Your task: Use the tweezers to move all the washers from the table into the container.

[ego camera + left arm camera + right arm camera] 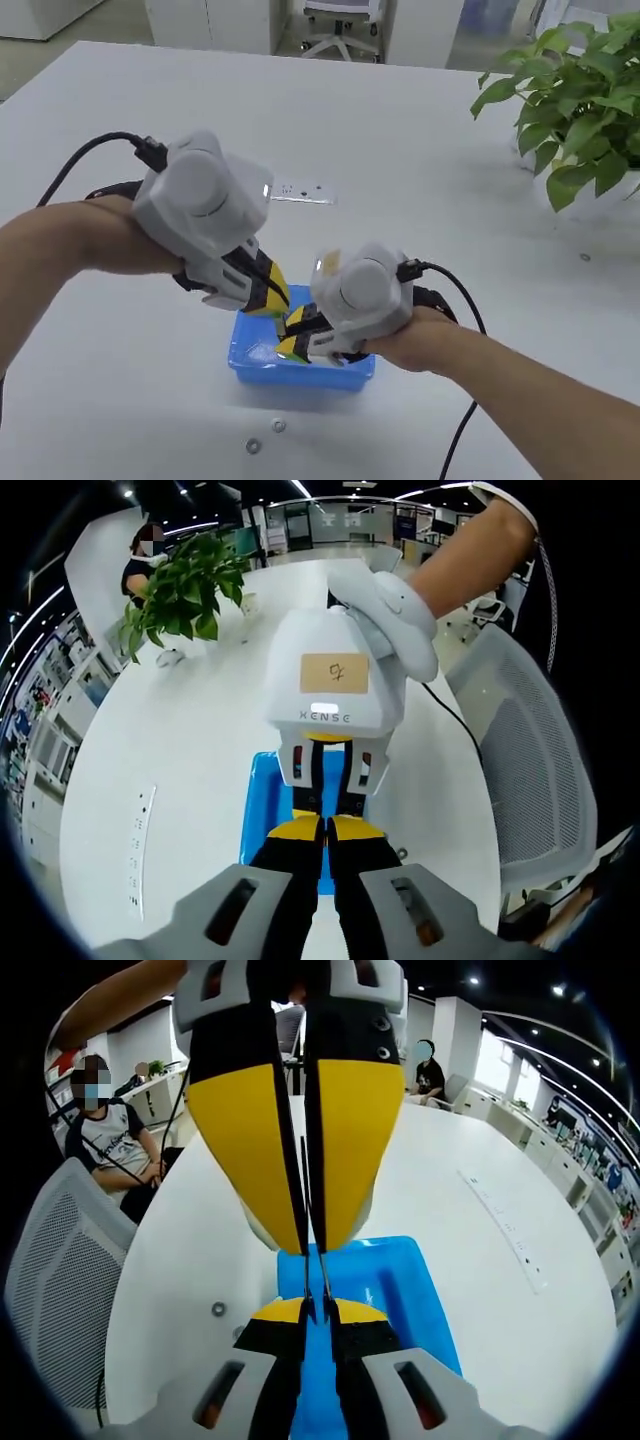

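Right gripper view: right gripper (318, 1308) clamping thin metal tweezers (306, 1278); left gripper (312, 1248), yellow-tipped, also pinching them shut, above rectangular blue container (420, 1300); round washer (218, 1309) lying beside it.

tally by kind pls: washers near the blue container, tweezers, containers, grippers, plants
washers in front of the container, head view: 2
tweezers: 1
container: 1
left gripper and right gripper: 2
plant: 1
total: 7
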The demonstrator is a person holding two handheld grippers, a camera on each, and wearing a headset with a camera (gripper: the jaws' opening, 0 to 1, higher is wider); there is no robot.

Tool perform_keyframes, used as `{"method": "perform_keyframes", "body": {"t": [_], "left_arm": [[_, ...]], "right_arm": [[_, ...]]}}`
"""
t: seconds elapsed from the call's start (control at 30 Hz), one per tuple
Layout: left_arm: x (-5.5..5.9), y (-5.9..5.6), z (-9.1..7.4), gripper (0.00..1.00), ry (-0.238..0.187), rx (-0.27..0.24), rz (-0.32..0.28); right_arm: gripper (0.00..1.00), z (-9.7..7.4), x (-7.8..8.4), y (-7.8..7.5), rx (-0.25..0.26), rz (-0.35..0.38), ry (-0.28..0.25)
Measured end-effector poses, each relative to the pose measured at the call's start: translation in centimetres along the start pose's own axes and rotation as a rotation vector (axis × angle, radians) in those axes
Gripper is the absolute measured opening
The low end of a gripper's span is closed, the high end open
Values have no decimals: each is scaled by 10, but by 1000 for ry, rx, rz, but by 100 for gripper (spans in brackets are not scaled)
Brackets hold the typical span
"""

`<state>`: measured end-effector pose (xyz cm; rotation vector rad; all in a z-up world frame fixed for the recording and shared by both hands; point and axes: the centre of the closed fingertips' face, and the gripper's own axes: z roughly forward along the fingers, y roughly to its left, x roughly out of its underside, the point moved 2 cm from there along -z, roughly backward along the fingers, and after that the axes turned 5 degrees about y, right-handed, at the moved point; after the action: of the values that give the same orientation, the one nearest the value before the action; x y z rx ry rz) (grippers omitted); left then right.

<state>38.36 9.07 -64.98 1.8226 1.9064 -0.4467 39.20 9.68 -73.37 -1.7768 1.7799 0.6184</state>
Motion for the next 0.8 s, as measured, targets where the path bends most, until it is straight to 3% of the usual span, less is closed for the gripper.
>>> {"method": "perform_keyframes", "body": {"t": [0.23, 0.8], "left_arm": [[-7, -10, -6, 5, -3, -6, 12], [-4, -37, -4, 5, 6, 2, 11]], "right_arm": [[11, -8, -2, 8, 19, -11, -1], [11, -8, 1, 37, 7, -21, -2]]}}
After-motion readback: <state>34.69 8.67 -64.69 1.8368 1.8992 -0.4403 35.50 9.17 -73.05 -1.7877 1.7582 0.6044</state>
